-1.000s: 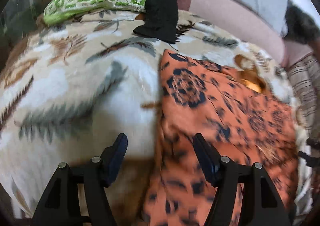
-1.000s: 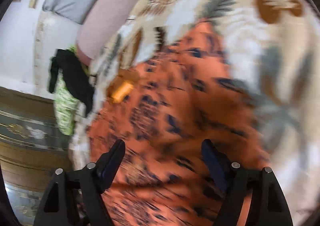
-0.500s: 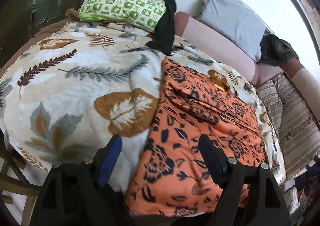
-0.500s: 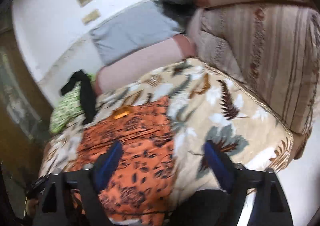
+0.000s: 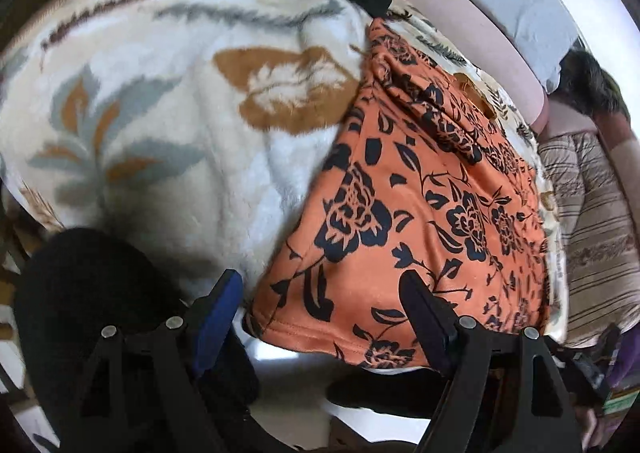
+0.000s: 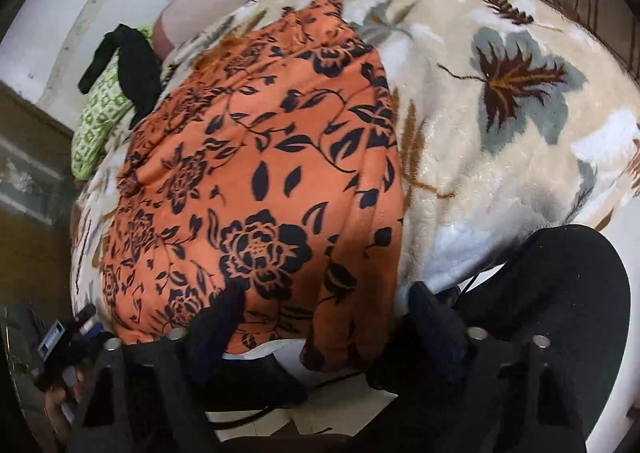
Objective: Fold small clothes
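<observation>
Orange floral garment (image 5: 416, 189) lies flat on leaf-print blanket (image 5: 168, 125). Left gripper (image 5: 320, 301) jaws apart, empty, over hem. Right gripper (image 6: 324, 313) jaws closing, gripping nothing.

Black two-finger tongs on each hand, and dark trousers on the person

The left tongs (image 5: 322, 303) have matte black angular arms built as open triangular frames, each carrying two round silver screw heads, and their fingers (image 5: 218, 303) wear blue pads on the inner faces. The right tongs (image 6: 326, 313) share the same black frames and silver screws, with darker navy pads, and a thin black cable (image 6: 474, 279) runs by the right finger. The person's knee (image 6: 560, 293) is clothed in plain black fabric
</observation>
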